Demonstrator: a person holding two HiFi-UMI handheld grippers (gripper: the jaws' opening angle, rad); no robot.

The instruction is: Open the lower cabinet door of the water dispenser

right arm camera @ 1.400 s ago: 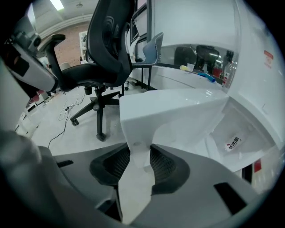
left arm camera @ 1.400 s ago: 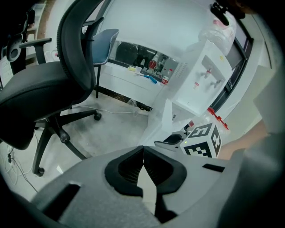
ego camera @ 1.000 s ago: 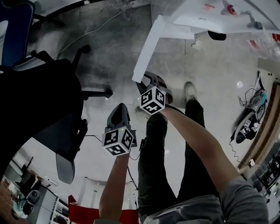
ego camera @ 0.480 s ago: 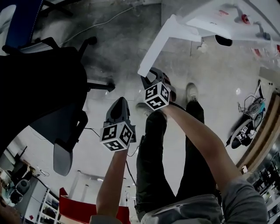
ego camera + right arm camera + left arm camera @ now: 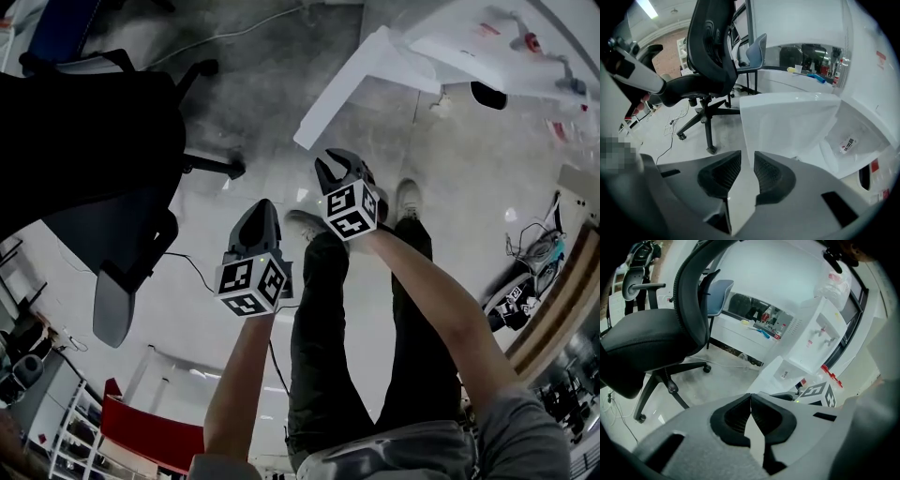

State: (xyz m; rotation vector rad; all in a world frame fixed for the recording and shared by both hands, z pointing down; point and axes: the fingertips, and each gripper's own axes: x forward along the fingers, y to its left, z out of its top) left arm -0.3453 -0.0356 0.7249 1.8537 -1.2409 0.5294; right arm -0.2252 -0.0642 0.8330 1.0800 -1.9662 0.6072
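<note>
as it stands open, the cabinet door (image 5: 342, 89) juts from the water dispenser (image 5: 469, 37).

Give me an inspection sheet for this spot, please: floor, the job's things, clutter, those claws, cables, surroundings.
Surface: grey concrete floor, scuffed.
Job's things: dispenser white; its lower door stands swung open.
Clutter: black chair left of the door.
Grippers: left gripper shut, empty; right gripper closing, nothing between its jaws, door ahead.
Cables: one cable across the floor; a tangle at right.
Surroundings: blue chair, white desk behind.
</note>
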